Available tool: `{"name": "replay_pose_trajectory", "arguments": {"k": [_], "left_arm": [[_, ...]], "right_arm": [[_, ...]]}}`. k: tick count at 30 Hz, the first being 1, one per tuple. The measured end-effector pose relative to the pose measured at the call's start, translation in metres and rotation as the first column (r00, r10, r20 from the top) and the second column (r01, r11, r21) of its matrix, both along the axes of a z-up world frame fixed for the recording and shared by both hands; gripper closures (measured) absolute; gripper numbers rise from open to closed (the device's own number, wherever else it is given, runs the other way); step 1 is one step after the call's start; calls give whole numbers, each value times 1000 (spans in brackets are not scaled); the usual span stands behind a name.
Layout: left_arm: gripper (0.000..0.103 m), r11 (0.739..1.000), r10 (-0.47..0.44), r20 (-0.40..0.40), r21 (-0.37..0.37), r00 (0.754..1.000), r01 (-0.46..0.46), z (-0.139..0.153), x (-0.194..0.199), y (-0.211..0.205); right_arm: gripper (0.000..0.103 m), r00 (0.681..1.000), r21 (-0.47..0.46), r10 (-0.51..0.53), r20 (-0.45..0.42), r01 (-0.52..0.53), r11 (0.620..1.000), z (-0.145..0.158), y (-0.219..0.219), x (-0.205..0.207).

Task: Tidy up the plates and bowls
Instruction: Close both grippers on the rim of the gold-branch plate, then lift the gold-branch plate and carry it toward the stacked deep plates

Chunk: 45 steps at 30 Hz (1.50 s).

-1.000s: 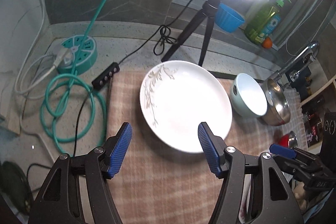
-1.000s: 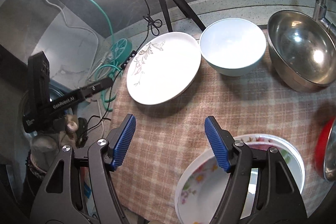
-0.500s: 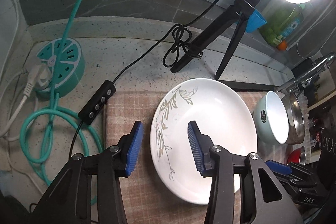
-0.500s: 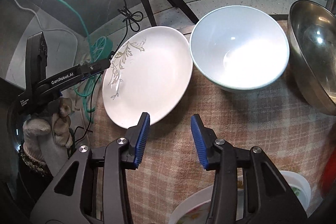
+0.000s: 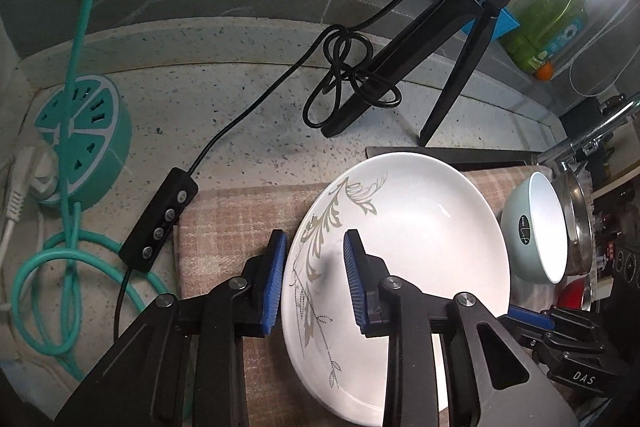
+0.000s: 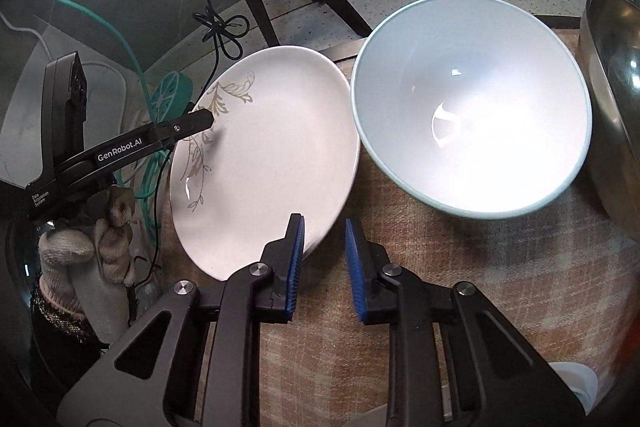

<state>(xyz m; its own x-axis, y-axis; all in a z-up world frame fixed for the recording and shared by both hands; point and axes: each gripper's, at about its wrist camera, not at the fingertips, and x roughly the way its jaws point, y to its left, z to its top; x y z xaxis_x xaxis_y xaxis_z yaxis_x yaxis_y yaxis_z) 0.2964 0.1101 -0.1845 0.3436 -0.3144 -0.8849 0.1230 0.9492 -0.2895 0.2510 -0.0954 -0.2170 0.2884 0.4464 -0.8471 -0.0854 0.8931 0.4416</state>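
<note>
The plate's [image 5: 400, 247] opposite rims sit between both closing tongs.

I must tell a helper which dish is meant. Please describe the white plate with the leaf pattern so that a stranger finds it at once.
Find the checked cloth on the speckled counter. At its left end, beside the pale blue bowl, lies the white plate. It alone is flat and bears a grey-gold leafy sprig along one side.
</note>
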Motion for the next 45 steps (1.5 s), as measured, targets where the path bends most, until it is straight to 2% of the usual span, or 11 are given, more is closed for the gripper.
{"name": "replay_pose_trajectory", "arguments": {"k": [1, 7, 16, 25, 37, 45], "left_arm": [[78, 1000, 0, -2, 0, 1000, 0, -1, 1, 0], [87, 1000, 3, -5, -2, 1000, -3, -4, 3, 3], [87, 1000, 24, 2, -5, 1000, -24, 0, -15, 12], [87, 996, 86, 15, -10, 996, -85, 4, -66, 25], [87, 982, 188, 42, -15, 981, -188, 15, -143, 40], [87, 973, 232, 79, -30, 969, -230, 34, -175, 34]], "right_arm": [[88, 1000, -5, 3, -3, -3, 1000, -1, 1, 2], [89, 1000, -16, 8, -4, -8, 1000, -3, 2, 2], [89, 999, -36, 43, -1, -43, 998, -1, 5, -3], [89, 994, -42, 113, -6, -114, 993, -2, 14, -26], [89, 971, -71, 240, 19, -238, 969, 0, 30, -68], [89, 957, -59, 285, 53, -282, 958, 18, 23, -95]]}}
